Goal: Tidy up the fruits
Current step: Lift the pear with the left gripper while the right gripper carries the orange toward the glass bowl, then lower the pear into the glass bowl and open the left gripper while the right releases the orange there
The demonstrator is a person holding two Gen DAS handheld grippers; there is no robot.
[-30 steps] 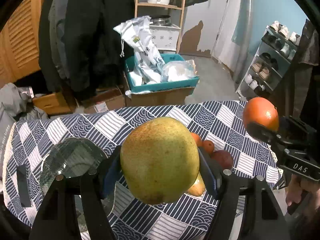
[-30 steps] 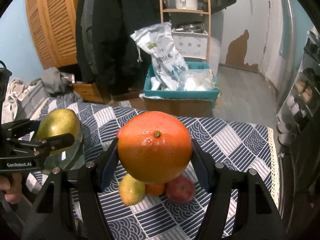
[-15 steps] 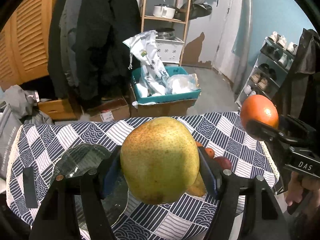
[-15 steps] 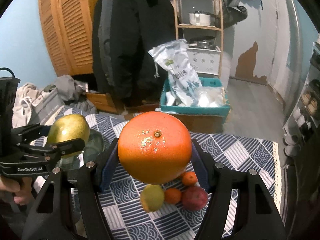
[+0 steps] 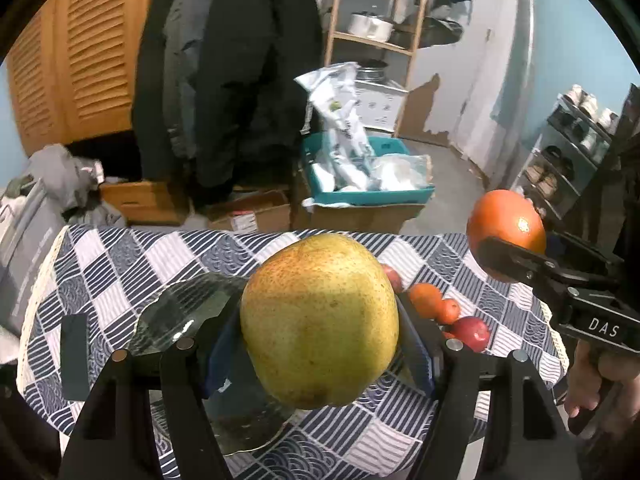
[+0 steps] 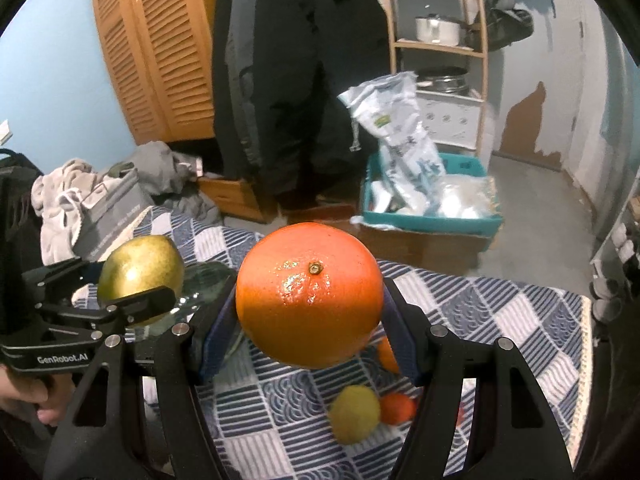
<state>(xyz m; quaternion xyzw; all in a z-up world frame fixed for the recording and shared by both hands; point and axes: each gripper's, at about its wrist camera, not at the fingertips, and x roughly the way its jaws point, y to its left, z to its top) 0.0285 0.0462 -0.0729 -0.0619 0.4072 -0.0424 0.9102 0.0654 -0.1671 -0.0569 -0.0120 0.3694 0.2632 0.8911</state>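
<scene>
Left wrist view: the left gripper [image 5: 320, 320] jaws clench a pear [image 5: 320, 320] above the glass plate [image 5: 180, 312] lying just below-left, nearer than the right gripper [image 6: 310, 296], whose jaws clamp an orange [image 6: 310, 296] over the counter [image 6: 500, 320].

Two pears [image 5: 320, 320] [image 6: 354, 414]; one orange [image 6: 308, 296]; two tangerines [image 5: 426, 298] [image 5: 449, 311]; two apples [image 5: 472, 332] [image 5: 391, 277]; one plate [image 5: 180, 308]

Pear [image 5: 320, 320] left of orange [image 5: 506, 224], glass plate [image 5: 188, 312] below pear
</scene>
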